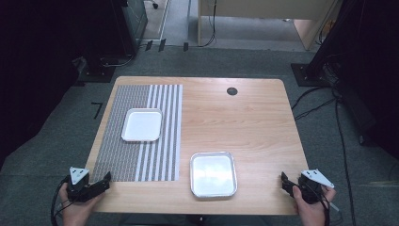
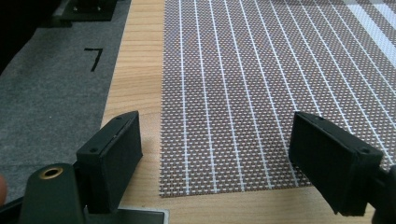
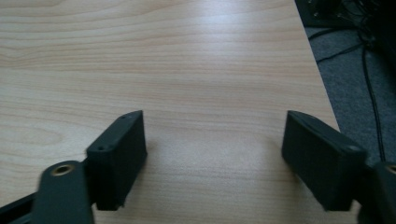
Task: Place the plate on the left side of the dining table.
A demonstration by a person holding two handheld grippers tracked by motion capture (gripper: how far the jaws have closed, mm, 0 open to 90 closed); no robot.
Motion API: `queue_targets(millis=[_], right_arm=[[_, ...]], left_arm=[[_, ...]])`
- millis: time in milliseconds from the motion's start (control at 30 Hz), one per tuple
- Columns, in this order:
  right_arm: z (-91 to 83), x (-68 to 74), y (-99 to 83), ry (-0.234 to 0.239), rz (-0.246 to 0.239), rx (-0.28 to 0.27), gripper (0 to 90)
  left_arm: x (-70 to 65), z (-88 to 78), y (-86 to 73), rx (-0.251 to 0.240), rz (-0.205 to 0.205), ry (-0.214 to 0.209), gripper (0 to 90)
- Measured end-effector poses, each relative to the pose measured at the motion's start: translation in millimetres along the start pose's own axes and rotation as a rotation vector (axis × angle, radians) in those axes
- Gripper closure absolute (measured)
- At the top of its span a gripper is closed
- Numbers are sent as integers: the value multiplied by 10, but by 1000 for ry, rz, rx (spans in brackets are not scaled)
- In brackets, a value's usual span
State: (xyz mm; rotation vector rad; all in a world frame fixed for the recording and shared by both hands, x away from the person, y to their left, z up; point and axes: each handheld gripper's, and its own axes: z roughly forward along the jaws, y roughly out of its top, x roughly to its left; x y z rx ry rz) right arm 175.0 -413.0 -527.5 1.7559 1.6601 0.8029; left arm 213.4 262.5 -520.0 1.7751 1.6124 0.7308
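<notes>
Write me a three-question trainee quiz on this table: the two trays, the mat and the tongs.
1. True or false: the white tray sits on the striped mat.
2. Which tray lies nearer the person: A) white tray, B) metal tray?
3. Fill in: the left tongs and right tongs both have their jaws ____.

Key: 1 true; 2 B; 3 open, as the left gripper view and right gripper view show, with nothing between them.

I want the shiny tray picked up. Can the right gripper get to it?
Probably yes. The right gripper is open at the table's near right edge, and only bare wood lies between it and the silver tray.
</notes>
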Motion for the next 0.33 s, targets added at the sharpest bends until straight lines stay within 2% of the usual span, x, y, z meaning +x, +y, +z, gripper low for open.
queue_targets(millis=[67,333], right_arm=[[4,-1,-9,-10,6,3,153],[5,-1,-15,-10,5,2,142]], left_arm=[[2,0,-5,-2,0,-1,168],[5,3,-5,-5,-1,-4,167]])
